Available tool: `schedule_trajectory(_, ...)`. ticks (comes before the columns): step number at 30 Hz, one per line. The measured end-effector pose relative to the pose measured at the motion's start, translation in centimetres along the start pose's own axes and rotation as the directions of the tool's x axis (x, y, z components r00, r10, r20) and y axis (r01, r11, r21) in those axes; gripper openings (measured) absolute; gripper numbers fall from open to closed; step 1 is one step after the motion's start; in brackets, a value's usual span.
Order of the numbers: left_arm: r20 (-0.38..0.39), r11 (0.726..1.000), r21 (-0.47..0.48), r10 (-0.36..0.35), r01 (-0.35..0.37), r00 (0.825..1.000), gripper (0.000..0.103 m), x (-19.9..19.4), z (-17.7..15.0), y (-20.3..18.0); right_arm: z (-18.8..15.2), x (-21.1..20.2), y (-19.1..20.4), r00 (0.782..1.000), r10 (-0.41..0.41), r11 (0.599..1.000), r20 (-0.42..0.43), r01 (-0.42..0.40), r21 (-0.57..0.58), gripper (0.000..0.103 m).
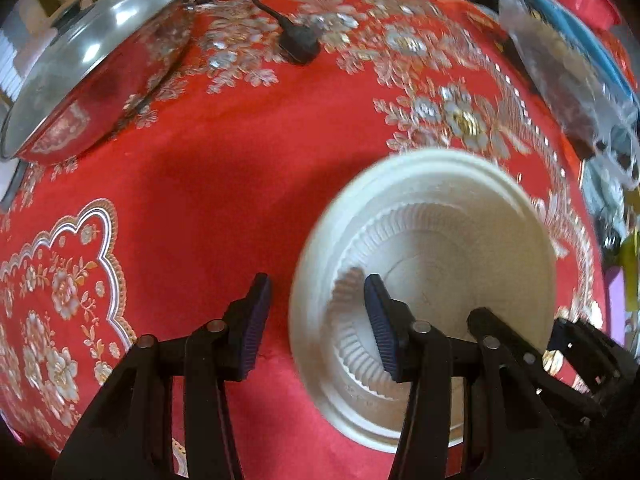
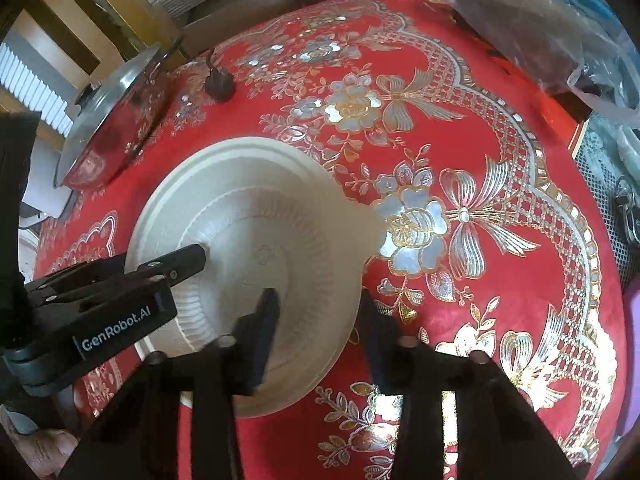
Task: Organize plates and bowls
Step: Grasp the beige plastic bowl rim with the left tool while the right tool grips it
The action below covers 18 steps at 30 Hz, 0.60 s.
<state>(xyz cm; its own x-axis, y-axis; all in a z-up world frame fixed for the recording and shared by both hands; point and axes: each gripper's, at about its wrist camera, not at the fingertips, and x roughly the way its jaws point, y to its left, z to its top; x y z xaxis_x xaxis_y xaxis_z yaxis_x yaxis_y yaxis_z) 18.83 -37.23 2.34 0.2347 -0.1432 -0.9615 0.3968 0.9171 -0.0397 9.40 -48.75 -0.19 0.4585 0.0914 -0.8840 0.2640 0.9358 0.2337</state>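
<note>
1. A white ribbed paper plate [image 1: 424, 280] lies on a round table under a red tablecloth [image 1: 240, 160] patterned with silver and gold flowers.
2. In the left wrist view, the left gripper [image 1: 316, 312] hangs with its jaws wide apart. The plate's rim at 9 o'clock sits in the gap: one finger is over the plate's inside, the other over bare cloth. Whether either finger touches the plate cannot be told.
3. In the right wrist view, the right gripper [image 2: 320, 332] is also spread wide, straddling the plate [image 2: 256, 256] at its 5 o'clock edge (this plate looks like a small stack, though blur hides the layers).
4. At 10 o'clock sits a steel pan under a glass lid [image 1: 92, 68]. A black plug [image 1: 298, 42] lies at 12 o'clock.
</note>
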Motion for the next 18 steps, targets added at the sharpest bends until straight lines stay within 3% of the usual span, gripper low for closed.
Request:
schedule_trajectory(3,0.010,1.000,0.014,-0.005,0.005,1.000,0.028,0.0,-0.2,-0.4,-0.2,0.0,0.3,1.000,0.003,1.000,0.004,-0.002,-0.017,0.026)
schedule_trajectory(11,0.035,1.000,0.015,0.009,-0.009,0.999,0.027,-1.4,-1.6,0.3,-1.1,-0.5,2.1,0.998,-0.055,0.994,0.026,0.057,-0.096,0.026)
schedule_trajectory(18,0.044,1.000,-0.024,0.005,-0.004,0.999,0.027,-3.3,-3.1,3.1,-2.3,-1.5,4.7,0.998,-0.052,0.990,0.035,0.056,-0.129,0.029)
